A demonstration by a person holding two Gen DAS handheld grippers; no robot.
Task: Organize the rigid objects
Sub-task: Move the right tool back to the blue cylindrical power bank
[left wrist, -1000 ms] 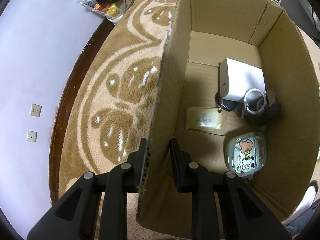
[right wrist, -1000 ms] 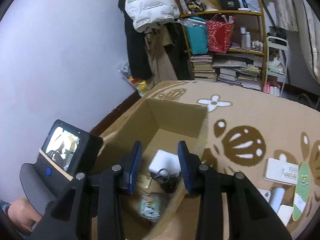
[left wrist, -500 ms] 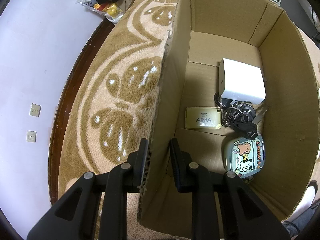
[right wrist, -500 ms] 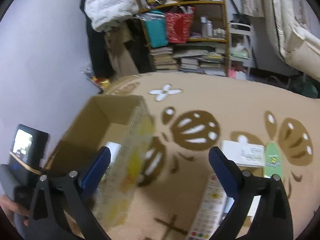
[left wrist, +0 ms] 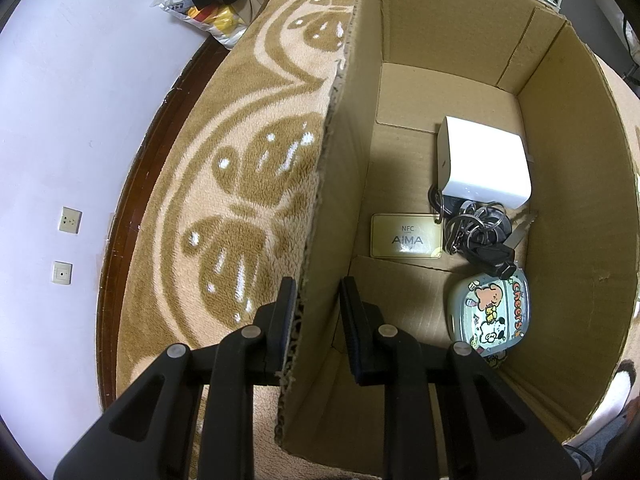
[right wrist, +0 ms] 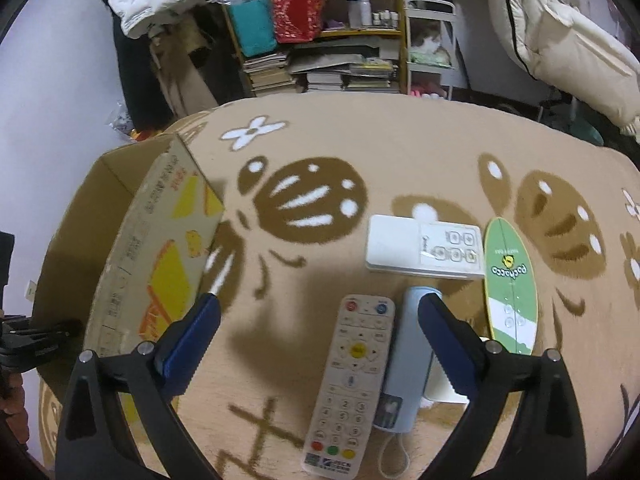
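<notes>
My left gripper [left wrist: 316, 304] is shut on the left wall of the cardboard box [left wrist: 576, 184], one finger outside, one inside. On the box floor lie a white charger block [left wrist: 484, 162], a bunch of keys [left wrist: 480, 236], a gold NFC card [left wrist: 406, 236] and a cartoon-printed case [left wrist: 494, 314]. My right gripper [right wrist: 320, 336] stands open above the carpet, with nothing held. Below and between its fingers lie a white remote control [right wrist: 348, 384] and a pale blue device [right wrist: 406, 364]. A white box [right wrist: 424, 252] and a green board-shaped item [right wrist: 510, 284] lie beyond.
The cardboard box [right wrist: 132, 256] shows at the left in the right wrist view, on a beige and brown patterned carpet [right wrist: 360, 152]. A cluttered bookshelf [right wrist: 320, 40] and a white wall [left wrist: 60, 100] stand behind. Bedding hangs at the far right.
The keys dropped into the box beside the charger. My right gripper opened wide and swung from over the box to the right, down over the remote. The left gripper kept its hold.
</notes>
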